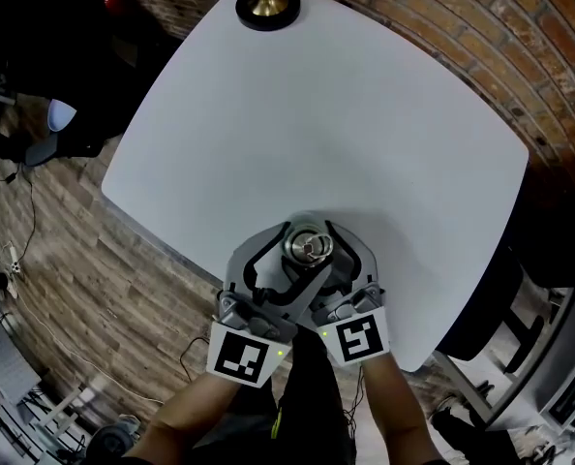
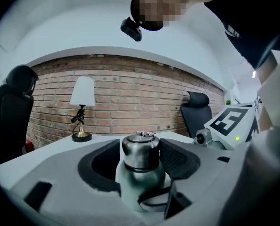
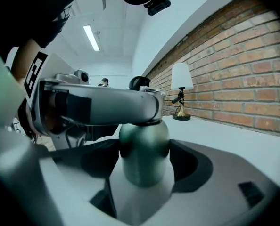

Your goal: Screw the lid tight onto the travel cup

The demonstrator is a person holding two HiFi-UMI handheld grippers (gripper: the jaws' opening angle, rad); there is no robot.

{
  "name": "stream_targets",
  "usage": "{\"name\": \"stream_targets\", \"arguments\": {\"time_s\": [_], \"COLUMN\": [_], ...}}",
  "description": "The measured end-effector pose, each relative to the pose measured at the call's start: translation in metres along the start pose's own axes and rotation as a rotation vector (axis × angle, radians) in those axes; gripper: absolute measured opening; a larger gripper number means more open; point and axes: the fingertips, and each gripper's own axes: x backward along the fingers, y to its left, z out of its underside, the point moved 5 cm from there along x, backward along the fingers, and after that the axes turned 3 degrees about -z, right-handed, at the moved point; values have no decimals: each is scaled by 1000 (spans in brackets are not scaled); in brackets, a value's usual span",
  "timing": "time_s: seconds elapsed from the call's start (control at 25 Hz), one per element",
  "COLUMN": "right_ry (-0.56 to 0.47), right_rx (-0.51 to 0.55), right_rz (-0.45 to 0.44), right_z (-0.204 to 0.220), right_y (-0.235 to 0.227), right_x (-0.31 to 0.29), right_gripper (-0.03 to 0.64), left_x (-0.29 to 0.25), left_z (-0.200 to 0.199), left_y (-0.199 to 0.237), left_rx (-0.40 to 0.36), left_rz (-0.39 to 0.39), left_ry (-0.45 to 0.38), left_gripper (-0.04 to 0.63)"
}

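Note:
The travel cup (image 1: 309,248) stands upright near the front edge of the white table (image 1: 346,114), with both grippers around it. Its body (image 3: 144,149) is matte green, and the steel lid (image 2: 140,152) sits on top with a small folded handle. My left gripper (image 2: 140,149) is level with the lid, a pad against each side of it. My right gripper (image 3: 144,160) is lower down, shut on the green body. In the right gripper view a grey finger (image 3: 107,105) of the left gripper crosses over the cup and hides the lid.
A small lamp (image 1: 267,6) with a brass base stands at the table's far edge, in front of a brick wall (image 2: 130,93). Black office chairs (image 2: 196,109) stand around the table. The table's front edge (image 1: 200,269) lies just below the cup, above a wooden floor.

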Motion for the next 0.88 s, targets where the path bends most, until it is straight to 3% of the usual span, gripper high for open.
{"name": "stream_targets", "arguments": {"time_s": [0.16,0.56,0.88], "right_ry": [-13,-23,-29], "right_rx": [-7,-18,-19], "right_rz": [1,-12,-24], "right_z": [-2,-2,-3], "right_y": [0,-1,0], "right_x": [-1,1,1], "right_gripper": [318,317,318], "left_x": [-1,-5,-10], "left_z": [-1,1,-3], "left_y": [1,12,18], "left_rx": [-12,-30,-66], "left_rz": [72,554,826], "left_ry": [-9,-13,-15], "left_gripper": [256,256,255]}}
